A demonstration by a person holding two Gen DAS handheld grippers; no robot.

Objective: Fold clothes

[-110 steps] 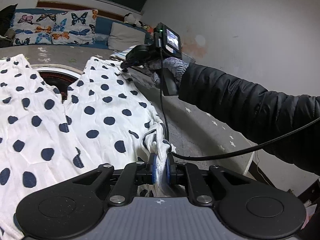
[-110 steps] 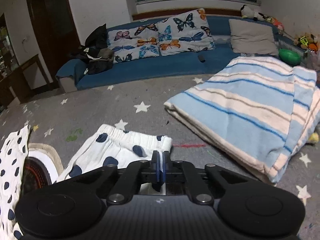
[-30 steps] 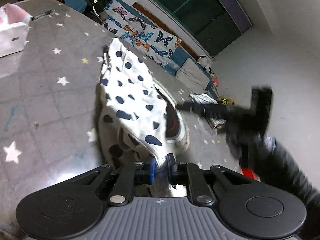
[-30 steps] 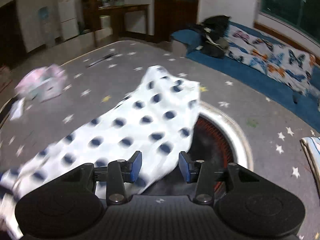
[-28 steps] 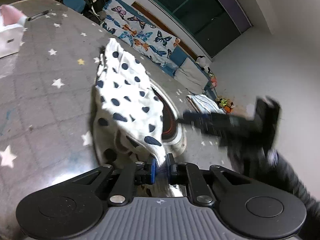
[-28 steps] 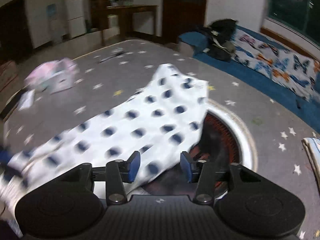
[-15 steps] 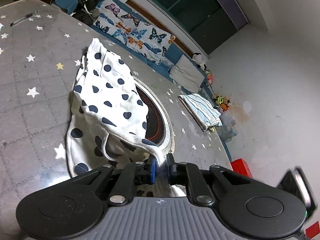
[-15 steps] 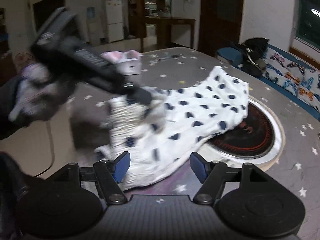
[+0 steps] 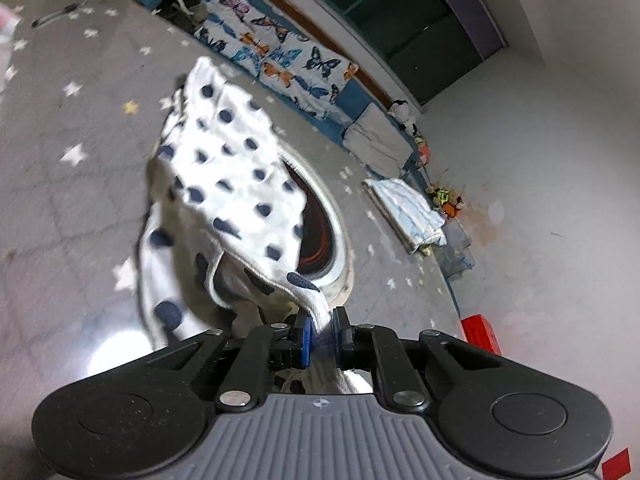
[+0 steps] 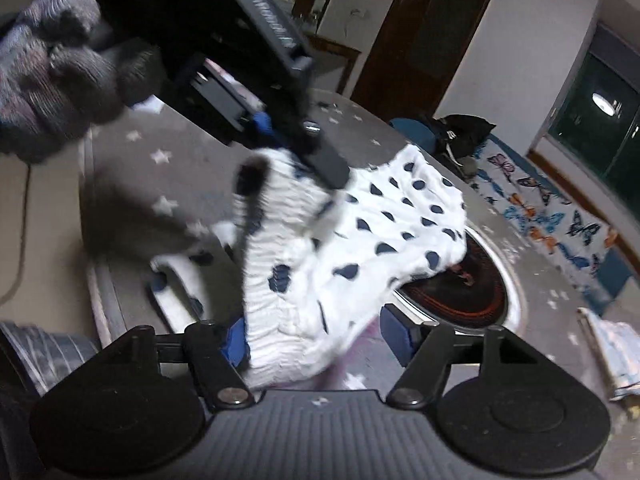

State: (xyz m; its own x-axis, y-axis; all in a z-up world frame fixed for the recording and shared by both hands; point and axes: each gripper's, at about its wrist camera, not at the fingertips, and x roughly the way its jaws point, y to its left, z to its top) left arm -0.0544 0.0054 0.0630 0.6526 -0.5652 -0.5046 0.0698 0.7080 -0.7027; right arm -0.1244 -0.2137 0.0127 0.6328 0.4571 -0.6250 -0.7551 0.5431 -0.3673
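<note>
White lettering runs along the dark bar (upper left, right wrist view), seemingly too blurred to read.

Garment lies across the table, partly draped over the round inset at table centre. Left gripper holds the garment's near corner between its fingers. Right gripper sits at the garment's opposite edge, fabric between its spread fingers. Folded towel lies on the table beyond the inset, well apart from the garment. Sofa runs behind the table.
</note>
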